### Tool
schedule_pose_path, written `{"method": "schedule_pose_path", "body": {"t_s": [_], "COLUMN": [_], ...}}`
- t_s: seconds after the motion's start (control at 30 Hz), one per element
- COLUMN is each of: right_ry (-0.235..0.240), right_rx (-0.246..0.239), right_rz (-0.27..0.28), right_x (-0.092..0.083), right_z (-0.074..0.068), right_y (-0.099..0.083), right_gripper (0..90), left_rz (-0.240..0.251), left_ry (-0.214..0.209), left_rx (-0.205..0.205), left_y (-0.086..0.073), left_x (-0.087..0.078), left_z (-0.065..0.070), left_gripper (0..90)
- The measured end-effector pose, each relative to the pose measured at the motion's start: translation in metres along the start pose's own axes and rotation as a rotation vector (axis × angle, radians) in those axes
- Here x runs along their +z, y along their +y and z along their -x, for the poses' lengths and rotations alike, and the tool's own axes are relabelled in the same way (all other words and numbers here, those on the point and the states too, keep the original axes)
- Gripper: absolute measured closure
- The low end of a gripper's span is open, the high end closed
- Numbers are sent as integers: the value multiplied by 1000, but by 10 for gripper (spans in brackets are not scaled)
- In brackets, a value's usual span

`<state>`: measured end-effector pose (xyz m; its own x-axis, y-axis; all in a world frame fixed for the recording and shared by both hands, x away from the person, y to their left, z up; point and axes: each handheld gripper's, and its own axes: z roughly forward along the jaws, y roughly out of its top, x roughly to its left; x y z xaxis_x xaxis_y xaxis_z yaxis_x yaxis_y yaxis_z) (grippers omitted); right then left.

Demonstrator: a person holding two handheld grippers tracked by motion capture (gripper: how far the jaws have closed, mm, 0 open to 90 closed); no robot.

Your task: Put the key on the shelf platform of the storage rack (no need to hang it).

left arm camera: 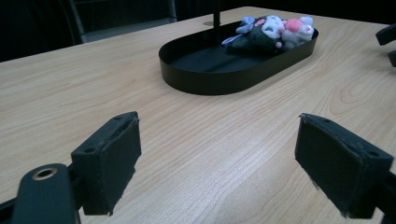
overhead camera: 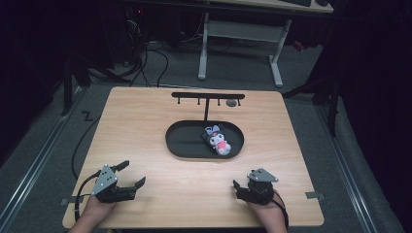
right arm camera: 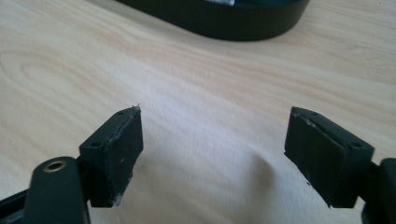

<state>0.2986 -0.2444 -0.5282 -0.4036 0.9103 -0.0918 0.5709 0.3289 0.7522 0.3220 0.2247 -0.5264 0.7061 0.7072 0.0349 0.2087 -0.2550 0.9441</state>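
Observation:
A black oval tray (overhead camera: 187, 138) lies at the middle of the wooden table, with a small plush toy (overhead camera: 218, 139) in black, pink and white resting in its right part. My left gripper (overhead camera: 135, 173) is near the front left corner, open, with bare wood between its jaws. My right gripper (overhead camera: 242, 180) sits low at the front right, also open and holding nothing. In the left gripper view the gripper (left arm camera: 219, 135) faces the tray (left arm camera: 210, 84) and the plush toy (left arm camera: 271, 32). In the right gripper view the gripper (right arm camera: 212, 126) points at the tray's wall (right arm camera: 233, 23).
A black T-shaped rack (overhead camera: 208, 96) with small hooks rises behind the tray, and a small grey round piece (overhead camera: 232, 103) is beside its right end. Beyond the table stands a white-legged desk (overhead camera: 240, 34). The other gripper (left arm camera: 387, 39) shows at the right edge of the left gripper view.

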Motion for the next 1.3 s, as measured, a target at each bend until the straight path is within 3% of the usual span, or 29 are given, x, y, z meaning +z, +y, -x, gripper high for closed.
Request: {"method": "schedule_pose_path", "body": {"t_s": [0.07,0.23,0.43,0.83,1.03,1.3], "right_ry": [-6,-81,-102,-85,-48,-64], "right_rx": [7,34,69,73,94,105], "right_rz": [9,51,74,71,94,128], "right_x": [-6,-22,-27,-19,-15,-27], "right_z": [2,3,6,6,10,13], "right_y": [-4,-13,-16,-13,-9,-11], "right_gripper": [154,153,152,151,151,152], "left_rz": [-5,-11,-23,-21,-17,-19], "left_ry": [-7,-22,-35,-41,-25,-24], "left_rx": [0,13,5,14,7,15], "left_y": [0,1,1,1,1,1], "left_x": [1,2,4,3,2,2], "left_z": [0,0,-1,0,0,1], "left_gripper": [154,154,153,154,154,154]}}
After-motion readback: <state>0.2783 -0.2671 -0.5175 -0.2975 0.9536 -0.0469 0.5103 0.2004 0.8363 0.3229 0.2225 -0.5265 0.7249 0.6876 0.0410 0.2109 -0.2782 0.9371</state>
